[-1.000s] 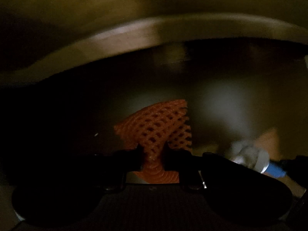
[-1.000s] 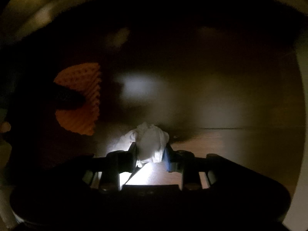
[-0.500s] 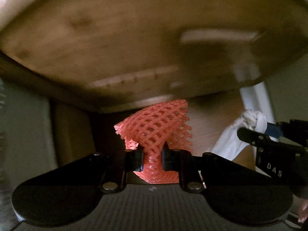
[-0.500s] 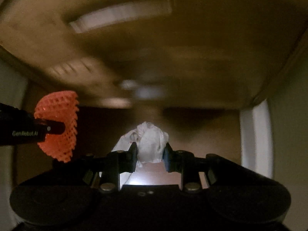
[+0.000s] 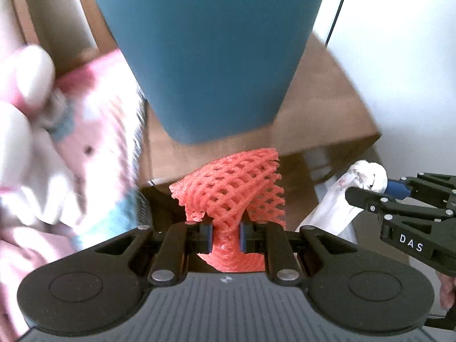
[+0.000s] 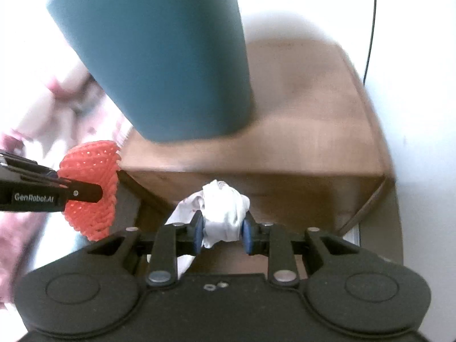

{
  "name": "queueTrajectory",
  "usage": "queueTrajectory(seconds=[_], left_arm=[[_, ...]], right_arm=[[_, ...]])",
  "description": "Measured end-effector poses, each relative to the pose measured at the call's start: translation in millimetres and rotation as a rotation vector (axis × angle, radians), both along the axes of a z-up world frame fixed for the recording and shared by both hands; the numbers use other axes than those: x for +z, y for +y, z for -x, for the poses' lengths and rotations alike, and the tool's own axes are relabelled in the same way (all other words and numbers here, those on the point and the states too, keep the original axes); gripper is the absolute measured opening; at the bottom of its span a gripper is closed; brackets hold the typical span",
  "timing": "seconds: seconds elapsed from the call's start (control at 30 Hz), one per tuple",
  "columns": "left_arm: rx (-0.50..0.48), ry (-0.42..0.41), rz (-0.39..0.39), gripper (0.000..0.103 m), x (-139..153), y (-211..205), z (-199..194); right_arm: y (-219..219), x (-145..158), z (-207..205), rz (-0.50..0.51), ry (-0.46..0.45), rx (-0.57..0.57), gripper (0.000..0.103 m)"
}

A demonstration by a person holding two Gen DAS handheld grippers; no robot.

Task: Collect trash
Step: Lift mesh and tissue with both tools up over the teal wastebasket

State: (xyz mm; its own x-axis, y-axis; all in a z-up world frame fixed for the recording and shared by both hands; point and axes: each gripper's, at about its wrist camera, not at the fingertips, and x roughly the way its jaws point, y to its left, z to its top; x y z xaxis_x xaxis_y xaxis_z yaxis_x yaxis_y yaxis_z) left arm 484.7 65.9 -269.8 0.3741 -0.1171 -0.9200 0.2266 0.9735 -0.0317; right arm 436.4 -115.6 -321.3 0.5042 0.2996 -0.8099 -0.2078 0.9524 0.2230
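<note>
Orange foam mesh netting (image 5: pixel 232 188) sits pinched between the pads of your left gripper (image 5: pixel 225 235), its fanned end flaring up ahead of the jaws. Your right gripper (image 6: pixel 222 232) is clamped on a crumpled white tissue wad (image 6: pixel 222 208), with a loose tail of paper hanging down past the left pad. Both loads hang side by side, just in front of the wooden stool (image 6: pixel 299 131), on which a tall teal plastic bin (image 6: pixel 159 57) stands with its rim out of view above. To your left lies a blurred pink and white plush toy (image 5: pixel 71 154).

Trouble, I judge, lies in the lift. You cannot see the bin's mouth, so a release made too low or too early would drop the trash onto the stool or the floor. The bin looks light and tall on a small seat; a knock from either gripper could tip it. The tissue's loose tail may snag the rim, and the netting is springy enough to bounce back out.
</note>
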Motion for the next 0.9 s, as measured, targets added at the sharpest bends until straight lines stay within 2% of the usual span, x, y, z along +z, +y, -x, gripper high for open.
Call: queueTrajectory(seconds=[0.27,0.5,0.67,0.83,0.9], left_arm=[[-0.048,-0.125,0.011,0.016,118.0,23.7,22.9],[-0.067,-0.227,0.026,0.016,195.4,30.7,24.1],[-0.062,-0.302,0.031,0.016,239.6,32.4,12.7],[-0.046,-0.324,0.014,0.016,254.2,23.0,-18.7],[-0.015,-0.305,0.023,0.016,254.5,16.1,-36.9]], right_arm=[[2.3,129.1,12.0,-0.012,-0.150,0.024,0.026],[5.1,211.8,18.9,0.025,-0.251,0.052,0.026],[20.6,246.1,7.9,0.054,-0.306,0.041,0.026],[27.4,267.8,-14.1,0.067,-0.379,0.060,0.026],[24.9,270.0,-31.6,0.060,-0.395,0.069,0.026]])
